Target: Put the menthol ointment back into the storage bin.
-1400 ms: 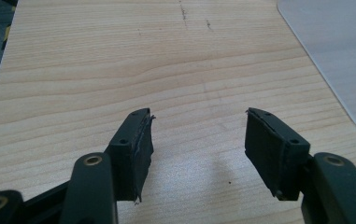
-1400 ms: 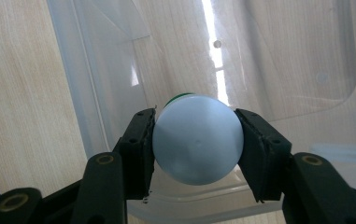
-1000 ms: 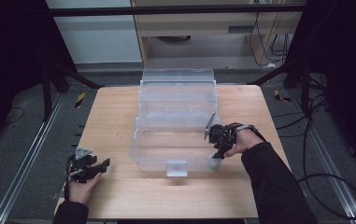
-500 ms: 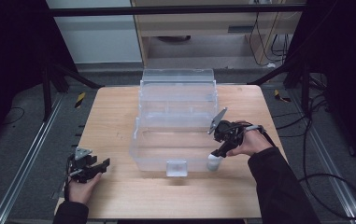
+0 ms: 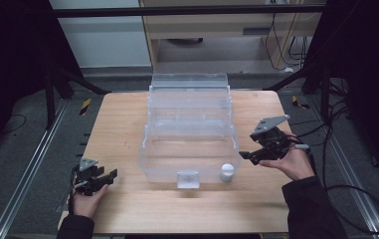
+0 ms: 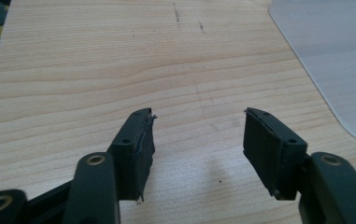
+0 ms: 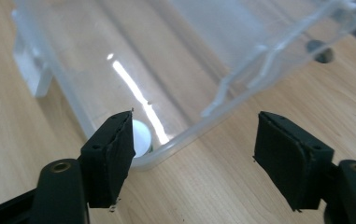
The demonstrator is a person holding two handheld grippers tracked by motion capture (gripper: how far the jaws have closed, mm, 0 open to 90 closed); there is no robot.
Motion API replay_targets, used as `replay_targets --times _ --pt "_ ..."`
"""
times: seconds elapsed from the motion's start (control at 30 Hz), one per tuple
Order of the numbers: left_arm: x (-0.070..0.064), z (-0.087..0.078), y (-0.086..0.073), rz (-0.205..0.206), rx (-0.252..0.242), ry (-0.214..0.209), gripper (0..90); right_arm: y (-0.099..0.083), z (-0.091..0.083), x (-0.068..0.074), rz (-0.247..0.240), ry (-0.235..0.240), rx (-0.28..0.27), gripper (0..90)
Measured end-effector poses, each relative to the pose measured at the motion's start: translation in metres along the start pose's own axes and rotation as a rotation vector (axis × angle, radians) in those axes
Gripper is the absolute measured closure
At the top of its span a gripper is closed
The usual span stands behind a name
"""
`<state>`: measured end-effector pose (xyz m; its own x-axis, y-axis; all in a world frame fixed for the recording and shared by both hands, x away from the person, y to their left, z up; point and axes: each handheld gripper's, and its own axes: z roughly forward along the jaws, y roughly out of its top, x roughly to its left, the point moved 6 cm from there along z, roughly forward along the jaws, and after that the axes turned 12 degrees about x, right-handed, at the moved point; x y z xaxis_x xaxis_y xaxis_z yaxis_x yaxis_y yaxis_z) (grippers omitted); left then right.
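Note:
A clear plastic box (image 5: pixel 189 144) with its lid tilted up behind it stands mid-table. A small white round object (image 5: pixel 227 172) rests in the box's front right corner; in the right gripper view the white object (image 7: pixel 140 135) peeks past the left jaw, behind the box wall (image 7: pixel 213 98). My right gripper (image 5: pixel 249 155) hovers open just right of the box, nothing between its jaws (image 7: pixel 192 158). My left gripper (image 5: pixel 108 175) rests open near the table's front left corner, over bare wood (image 6: pixel 196 140).
A small clear latch tab (image 5: pixel 188 179) sticks out from the box's front wall. The wooden table (image 5: pixel 127 124) has free room left of the box and along the front edge. Cables (image 5: pixel 356 189) and dark frame legs stand around the table.
My right gripper has pulled back to the right and up, away from the box, leaving the white object inside the front right corner. The left gripper has stayed put.

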<state>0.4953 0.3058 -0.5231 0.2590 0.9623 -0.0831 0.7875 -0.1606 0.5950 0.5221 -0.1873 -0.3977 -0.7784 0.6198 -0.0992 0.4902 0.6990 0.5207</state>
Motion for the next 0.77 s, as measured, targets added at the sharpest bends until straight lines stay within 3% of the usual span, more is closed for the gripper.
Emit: replay_targets --times 0.17,0.43,0.57,0.67,0.77 --pt "-0.001 0.0 0.0 0.002 0.002 -0.021 49.7 -0.024 -0.007 -0.013 0.154 -0.055 -0.115 25.6" --pt "0.001 0.001 -0.001 -0.006 0.014 -0.026 59.4 -0.065 0.008 -0.022 0.258 -0.096 -0.193 32.5" --pt "0.004 0.0 -0.001 -0.014 0.01 -0.023 65.5 -0.085 0.017 -0.03 0.348 -0.112 -0.268 42.3" --pt "0.006 0.0 -0.002 -0.011 0.014 -0.021 69.2 -0.101 0.027 -0.034 0.371 -0.123 -0.227 43.7" --pt "0.006 0.0 -0.001 -0.006 0.013 -0.016 69.9 -0.115 0.034 -0.038 0.419 -0.13 -0.228 43.7"
